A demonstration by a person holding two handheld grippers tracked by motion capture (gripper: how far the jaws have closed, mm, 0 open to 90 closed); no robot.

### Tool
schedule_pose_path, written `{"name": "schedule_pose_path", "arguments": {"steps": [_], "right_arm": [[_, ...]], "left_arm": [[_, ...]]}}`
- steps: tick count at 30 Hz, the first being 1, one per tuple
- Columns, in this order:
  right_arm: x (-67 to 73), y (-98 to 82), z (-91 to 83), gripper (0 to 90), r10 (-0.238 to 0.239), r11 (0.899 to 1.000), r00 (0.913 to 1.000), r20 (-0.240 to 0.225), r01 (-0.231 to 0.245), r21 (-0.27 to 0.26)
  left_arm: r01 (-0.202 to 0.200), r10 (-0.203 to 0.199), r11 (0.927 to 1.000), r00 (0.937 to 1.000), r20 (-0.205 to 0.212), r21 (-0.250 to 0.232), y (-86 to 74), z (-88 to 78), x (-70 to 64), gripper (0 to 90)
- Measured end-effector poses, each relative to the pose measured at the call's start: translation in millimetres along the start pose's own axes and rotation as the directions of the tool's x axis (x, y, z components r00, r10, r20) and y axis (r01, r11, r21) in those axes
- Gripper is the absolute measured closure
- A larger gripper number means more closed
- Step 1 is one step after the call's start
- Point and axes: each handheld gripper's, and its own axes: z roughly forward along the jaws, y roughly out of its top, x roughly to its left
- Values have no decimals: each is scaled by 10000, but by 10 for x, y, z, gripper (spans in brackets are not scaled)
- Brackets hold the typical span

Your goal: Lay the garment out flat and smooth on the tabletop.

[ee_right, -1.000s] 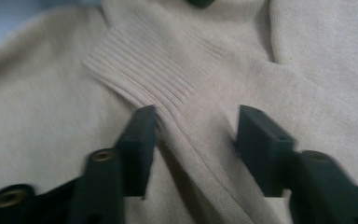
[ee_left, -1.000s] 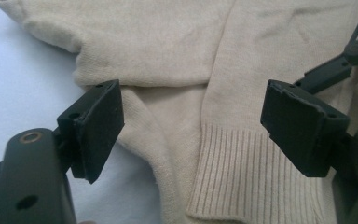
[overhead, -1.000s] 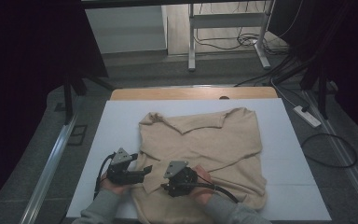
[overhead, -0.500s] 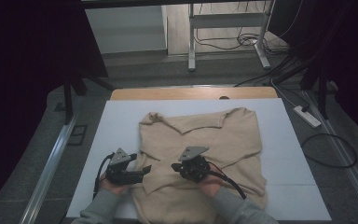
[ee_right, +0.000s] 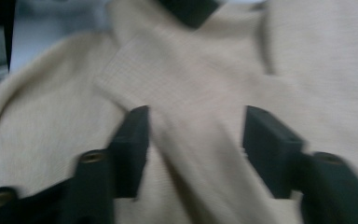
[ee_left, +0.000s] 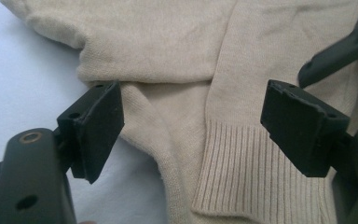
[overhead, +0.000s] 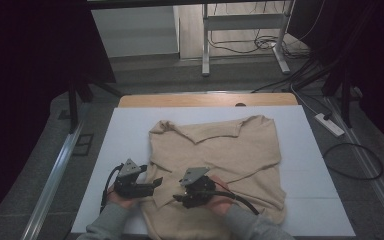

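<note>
Low, both hands [overhead: 122, 197] over sweater [overhead: 230, 150]

No text, label, brand, number or sign is readable on anything in the three views.

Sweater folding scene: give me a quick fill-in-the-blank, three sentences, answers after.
1. The beige sweater lies on a ____ table cover.
2. The jaws of the left gripper stand ____ at the sweater's edge.
3. The ribbed cuff belongs to a ____ folded across the body.

Answers: white; open; sleeve
</note>
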Motion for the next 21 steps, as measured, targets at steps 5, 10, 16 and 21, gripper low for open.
{"name": "schedule_pose_path", "arguments": {"steps": [5, 10, 16, 21], "right_arm": [[115, -24, 154, 393, -677, 9946, 9956, 649, 623, 826], [40, -3, 123, 689, -120, 9991, 9967, 804, 86, 422], [-60, 27, 6, 766, 773, 9969, 9966, 279, -769, -153], [-159, 34, -107, 789, 1427, 9882, 9897, -100, -1431, -543]], "left_arm": [[-4, 4, 10000, 10000, 22, 1, 1, 3, -2, 213], [-16, 16, 10000, 10000, 42, 3, 0, 3, -2, 213], [-14, 14, 10000, 10000, 48, -1, -5, -4, 5, 213], [14, -14, 10000, 10000, 28, -32, -12, -19, 9, 213]]}}
